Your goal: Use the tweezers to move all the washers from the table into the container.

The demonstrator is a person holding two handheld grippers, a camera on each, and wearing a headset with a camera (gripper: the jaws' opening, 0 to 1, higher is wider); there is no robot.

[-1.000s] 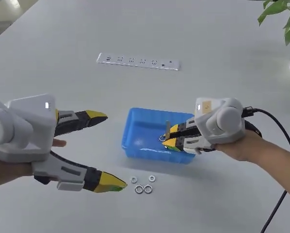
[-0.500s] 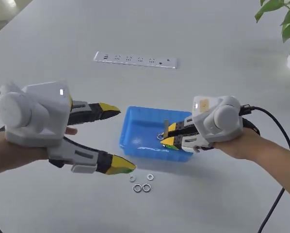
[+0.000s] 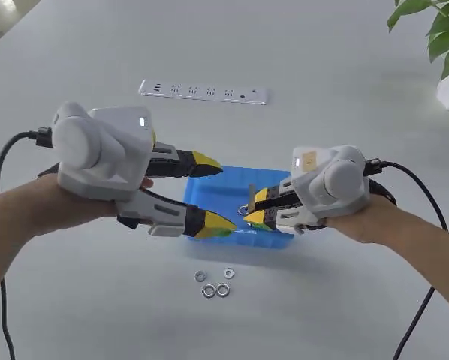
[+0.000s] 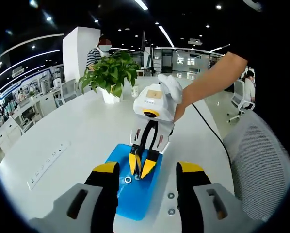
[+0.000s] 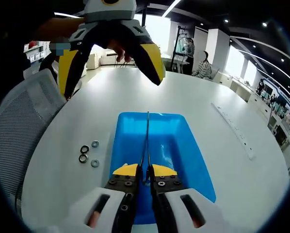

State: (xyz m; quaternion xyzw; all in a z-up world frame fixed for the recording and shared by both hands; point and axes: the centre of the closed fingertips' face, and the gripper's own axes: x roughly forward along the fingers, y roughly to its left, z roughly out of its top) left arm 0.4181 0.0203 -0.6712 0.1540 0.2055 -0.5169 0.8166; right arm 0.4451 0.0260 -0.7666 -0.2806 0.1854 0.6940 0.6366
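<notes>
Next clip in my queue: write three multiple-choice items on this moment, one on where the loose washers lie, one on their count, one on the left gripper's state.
1. Where do the loose washers lie?
A. On the table beside the blue container
B. On the power strip
C. Under the plant

2. How many washers lie outside the container?
A. Two
B. Four
C. Seven

3. How is the left gripper?
A. Shut on a washer
B. Shut with nothing held
C. Open, nothing between its jaws

Answers: 1 A, they sit on the table by the container's near side. 2 B, four rings show in the head and right gripper views. 3 C, its jaws stand wide apart.
</notes>
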